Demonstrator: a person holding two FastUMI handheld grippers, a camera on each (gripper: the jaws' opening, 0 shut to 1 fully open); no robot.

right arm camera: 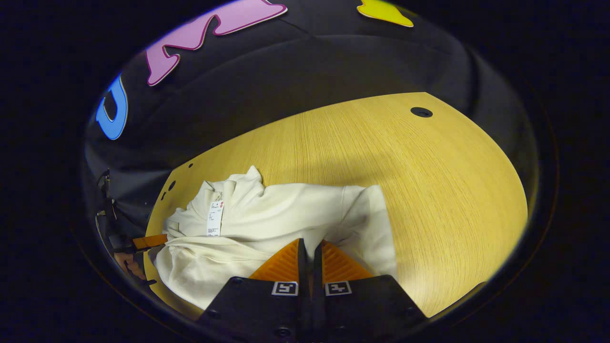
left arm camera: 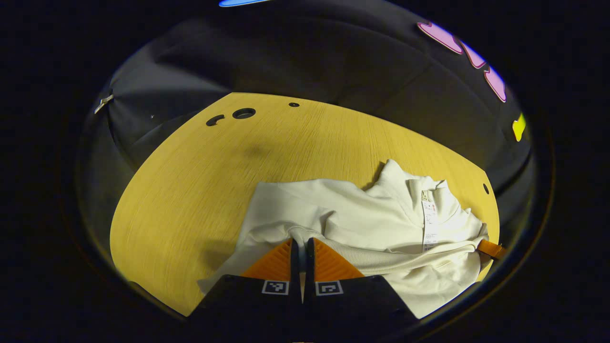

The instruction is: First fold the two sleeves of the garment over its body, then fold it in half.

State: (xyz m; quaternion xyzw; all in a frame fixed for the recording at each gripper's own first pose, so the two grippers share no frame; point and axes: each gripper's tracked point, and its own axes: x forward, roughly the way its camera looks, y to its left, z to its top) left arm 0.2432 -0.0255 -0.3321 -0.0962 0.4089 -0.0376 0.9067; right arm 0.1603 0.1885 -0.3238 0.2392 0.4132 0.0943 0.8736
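Both tongs [left arm camera: 301,244] [right arm camera: 310,245] level, clamping cream garment [left arm camera: 362,214] hem

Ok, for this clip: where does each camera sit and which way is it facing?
Left gripper view: rides the left gripper, looking down its closed fingers at the cream garment on the wooden table.
Right gripper view: rides the right gripper, facing the same garment; the other gripper, with a hand, shows far left.
Shared: garment, its white tag, table.

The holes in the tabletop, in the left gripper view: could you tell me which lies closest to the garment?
The lone small hole at the right table edge, just beyond the garment collar; the other three cluster at the far corner, well away.
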